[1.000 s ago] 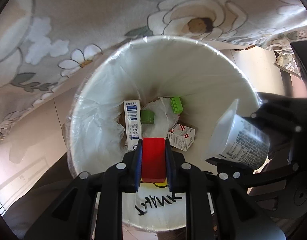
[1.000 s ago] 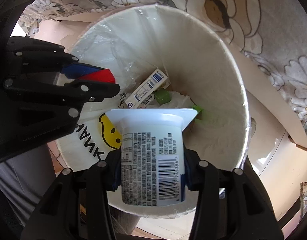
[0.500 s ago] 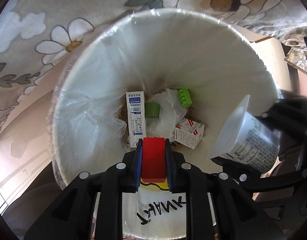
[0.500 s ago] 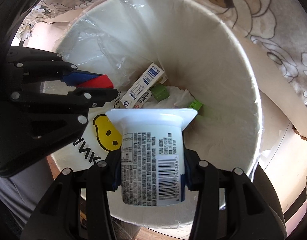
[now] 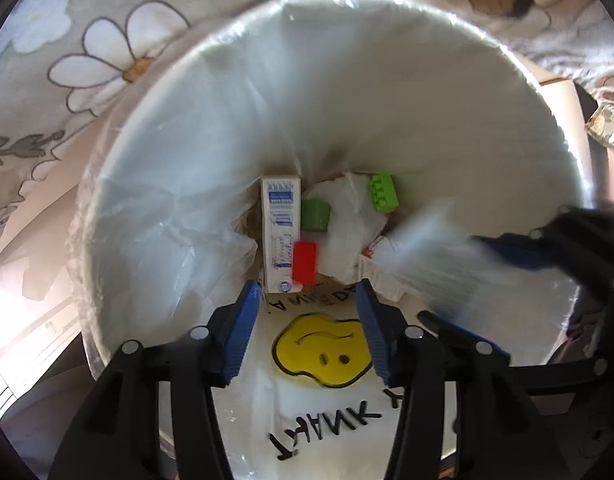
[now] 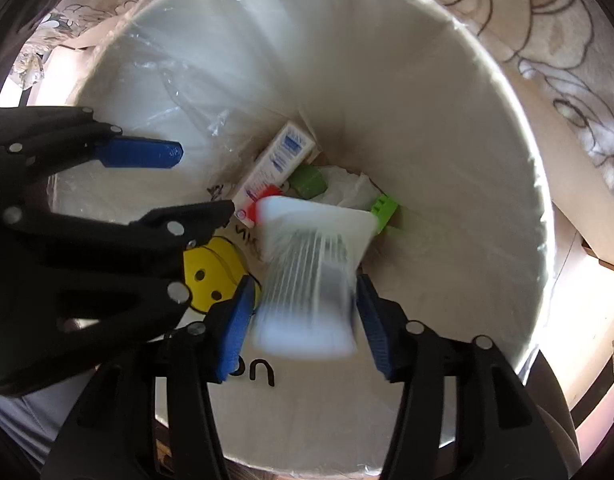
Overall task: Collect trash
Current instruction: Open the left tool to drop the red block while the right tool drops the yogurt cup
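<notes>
Both grippers hang over a white bin [image 5: 155, 168] lined with a clear bag. My left gripper [image 5: 307, 320] is open; the red block [image 5: 305, 262] is below its fingers, falling inside the bin. My right gripper [image 6: 303, 320] is open; the white plastic cup [image 6: 311, 280] is blurred between its jaws, dropping free. The cup also shows as a blur in the left wrist view [image 5: 431, 260]. The left gripper appears in the right wrist view [image 6: 179, 184] at the left.
In the bin bottom lie a white-blue carton [image 5: 280, 232], two green blocks [image 5: 383, 193] [image 5: 315, 214], a crumpled white bag [image 5: 347, 236] and a red-white box [image 5: 377, 272]. A bag with a yellow smiley [image 5: 321, 354] lines the near wall. Floral cloth [image 5: 107, 52] surrounds the bin [image 6: 427, 128].
Both grippers have opened. The red block has left the left gripper and fallen into the bin. The cup has come loose from the right gripper and is falling.
</notes>
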Demonstrator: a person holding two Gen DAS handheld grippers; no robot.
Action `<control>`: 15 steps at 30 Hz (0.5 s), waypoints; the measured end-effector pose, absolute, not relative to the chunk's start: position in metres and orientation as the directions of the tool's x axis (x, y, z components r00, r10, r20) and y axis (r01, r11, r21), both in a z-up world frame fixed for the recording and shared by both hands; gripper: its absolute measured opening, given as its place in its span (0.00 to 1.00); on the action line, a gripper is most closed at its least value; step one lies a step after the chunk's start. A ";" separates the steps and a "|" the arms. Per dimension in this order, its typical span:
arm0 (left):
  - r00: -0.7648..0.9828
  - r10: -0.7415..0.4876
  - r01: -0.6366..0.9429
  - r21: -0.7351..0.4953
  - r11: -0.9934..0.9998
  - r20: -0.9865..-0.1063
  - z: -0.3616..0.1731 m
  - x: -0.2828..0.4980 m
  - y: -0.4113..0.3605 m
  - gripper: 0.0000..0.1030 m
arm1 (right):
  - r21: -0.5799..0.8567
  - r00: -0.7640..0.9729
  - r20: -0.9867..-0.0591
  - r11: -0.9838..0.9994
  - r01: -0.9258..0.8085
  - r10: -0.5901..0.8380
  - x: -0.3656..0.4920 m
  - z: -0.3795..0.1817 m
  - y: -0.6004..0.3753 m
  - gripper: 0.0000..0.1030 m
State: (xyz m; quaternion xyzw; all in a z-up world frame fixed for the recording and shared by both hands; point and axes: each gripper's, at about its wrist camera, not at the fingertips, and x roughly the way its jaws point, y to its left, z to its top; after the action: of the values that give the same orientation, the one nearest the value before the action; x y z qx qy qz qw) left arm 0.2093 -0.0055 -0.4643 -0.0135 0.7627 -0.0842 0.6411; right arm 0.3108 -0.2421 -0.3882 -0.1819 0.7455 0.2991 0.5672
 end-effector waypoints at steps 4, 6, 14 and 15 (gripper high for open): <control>-0.177 -0.135 0.082 -0.152 0.985 -0.975 -0.464 0.211 -0.004 0.51 | 0.244 -0.294 -0.953 0.755 -0.609 0.072 0.312 -0.388 -0.241 0.54; -0.178 -0.138 0.080 -0.154 0.985 -0.974 -0.464 0.212 -0.004 0.51 | 0.250 -0.297 -0.952 0.754 -0.607 0.076 0.312 -0.388 -0.242 0.54; -0.182 -0.142 0.076 -0.158 0.985 -0.973 -0.461 0.213 -0.002 0.51 | 0.263 -0.306 -0.948 0.754 -0.603 0.086 0.313 -0.386 -0.245 0.54; -0.180 -0.141 0.076 -0.157 0.985 -0.973 -0.459 0.213 -0.002 0.51 | 0.260 -0.304 -0.949 0.754 -0.604 0.084 0.314 -0.383 -0.245 0.54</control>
State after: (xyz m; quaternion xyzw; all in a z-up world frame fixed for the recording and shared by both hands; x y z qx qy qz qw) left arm 0.2125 -0.0022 -0.4595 -0.0215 0.7635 -0.0848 0.6398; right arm 0.3137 -0.2454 -0.3830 -0.1737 0.7478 0.3050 0.5636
